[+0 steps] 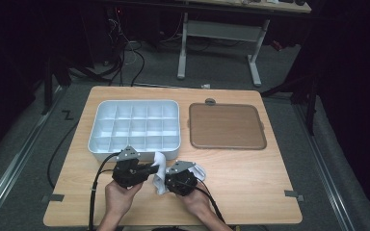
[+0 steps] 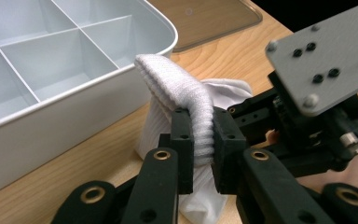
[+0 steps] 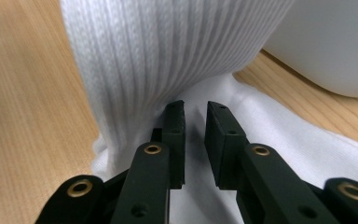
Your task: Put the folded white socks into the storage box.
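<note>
A white sock (image 2: pixel 191 107) was clamped by its ribbed cuff between the jaws of the left gripper (image 2: pixel 200 135), just beside the white compartment box (image 2: pixel 98 98) on the desk (image 1: pixel 250 183). The right gripper (image 3: pixel 196 116) was pushed against the sock's lower cloth with its jaws narrowly parted; whether any cloth was pinched could not be told.

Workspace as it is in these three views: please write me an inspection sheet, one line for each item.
Surface: wooden table, with grey tape marks near two edges.
Job's things: white sock, ribbed cuff lifted, the rest on the table beside the white compartment box, whose cells look empty.
Clutter: brown lid flat to the right of the box.
Grippers: left gripper shut on the sock's cuff; right gripper at the sock, fingers slightly apart, grip unclear.
Cables: black cable trails from the left gripper; more cables on the floor behind.
Surroundings: dark room, grey floor, white desk frame behind.
</note>
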`<state>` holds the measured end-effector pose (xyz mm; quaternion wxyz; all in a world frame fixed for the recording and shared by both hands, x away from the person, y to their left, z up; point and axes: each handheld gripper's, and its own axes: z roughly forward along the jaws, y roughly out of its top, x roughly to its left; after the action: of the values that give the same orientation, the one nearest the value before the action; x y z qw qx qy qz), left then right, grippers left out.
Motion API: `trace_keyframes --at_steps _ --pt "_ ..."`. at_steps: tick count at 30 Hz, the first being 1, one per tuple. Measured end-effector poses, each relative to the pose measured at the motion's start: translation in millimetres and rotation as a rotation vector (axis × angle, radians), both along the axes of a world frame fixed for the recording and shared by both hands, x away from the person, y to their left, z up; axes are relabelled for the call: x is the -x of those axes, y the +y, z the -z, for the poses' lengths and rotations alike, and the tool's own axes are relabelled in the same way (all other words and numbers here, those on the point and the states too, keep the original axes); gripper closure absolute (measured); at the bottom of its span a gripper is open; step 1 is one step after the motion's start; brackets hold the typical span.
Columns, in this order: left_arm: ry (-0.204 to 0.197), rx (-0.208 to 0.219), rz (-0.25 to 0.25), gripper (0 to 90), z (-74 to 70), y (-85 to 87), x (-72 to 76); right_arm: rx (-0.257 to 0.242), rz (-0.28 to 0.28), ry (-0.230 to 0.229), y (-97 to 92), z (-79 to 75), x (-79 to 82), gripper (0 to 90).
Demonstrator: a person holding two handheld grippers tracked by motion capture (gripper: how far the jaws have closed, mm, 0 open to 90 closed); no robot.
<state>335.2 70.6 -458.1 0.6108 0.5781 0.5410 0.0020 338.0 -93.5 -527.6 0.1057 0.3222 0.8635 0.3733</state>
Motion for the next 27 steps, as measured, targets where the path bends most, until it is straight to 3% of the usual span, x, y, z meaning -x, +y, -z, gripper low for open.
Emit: trace_keyframes --at_steps 4,7,11,18,27 --pt "0.008 -0.006 0.007 81.7 1.5 -2.7 0.0 -0.024 0.02 -0.045 -15.6 -15.3 7.0 75.7" --pt "0.006 -0.016 0.016 81.7 2.8 -4.7 0.7 -0.013 0.042 -0.076 -26.2 -24.0 9.6 74.2" --pt "0.012 -0.019 0.021 81.7 3.6 -6.9 0.2 0.01 0.118 -0.111 -56.1 -34.7 9.2 72.2" --pt "0.015 -0.034 0.031 81.7 6.1 -11.9 -0.2 0.039 0.204 -0.114 -89.6 -30.5 5.7 66.9" --pt "0.019 -0.037 0.04 81.7 8.5 -17.9 -0.8 0.075 0.254 -0.082 -103.0 -16.7 0.6 65.4"
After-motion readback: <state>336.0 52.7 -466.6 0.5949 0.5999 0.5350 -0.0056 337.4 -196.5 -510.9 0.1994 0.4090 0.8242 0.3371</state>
